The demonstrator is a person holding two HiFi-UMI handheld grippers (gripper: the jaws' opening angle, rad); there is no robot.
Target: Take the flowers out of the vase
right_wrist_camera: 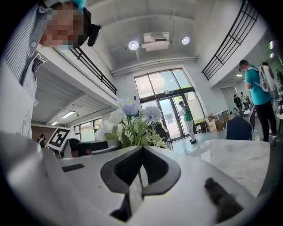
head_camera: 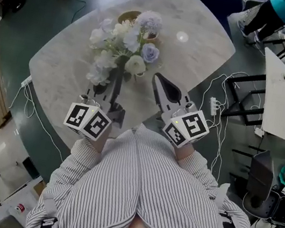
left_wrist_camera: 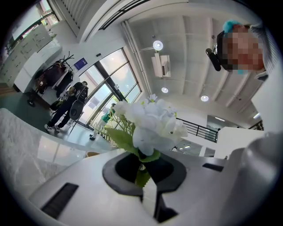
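My left tool (left_wrist_camera: 141,164) is closed down tight on the bunch of artificial flowers (head_camera: 124,47), pinching low on the stalks where a green leaf (left_wrist_camera: 119,137) spills over the pads. The white and lavender heads stand just past the tips. My right tool (right_wrist_camera: 140,156) is shut too, with nothing in it, and sits beside the bunch, a little apart from it.

The bunch is over the middle of the marble surface (head_camera: 200,33). A tan round-rimmed vessel (head_camera: 128,14) shows just behind the blooms. I take it for the vase, though I cannot tell whether any stalks are still inside it.

I expect the flowers to weigh very little. The heads should be soft and easily crushed, and the stalks springy and thin enough to slide or twist in a pinch. So the hold belongs low on the gathered stalks, below the leaves and never on the petals, and that is about where I have it. A loose stalk could slip out of the bundle, and a light vase might lift or tip along with it. My free tool could steady the rim if that happens.
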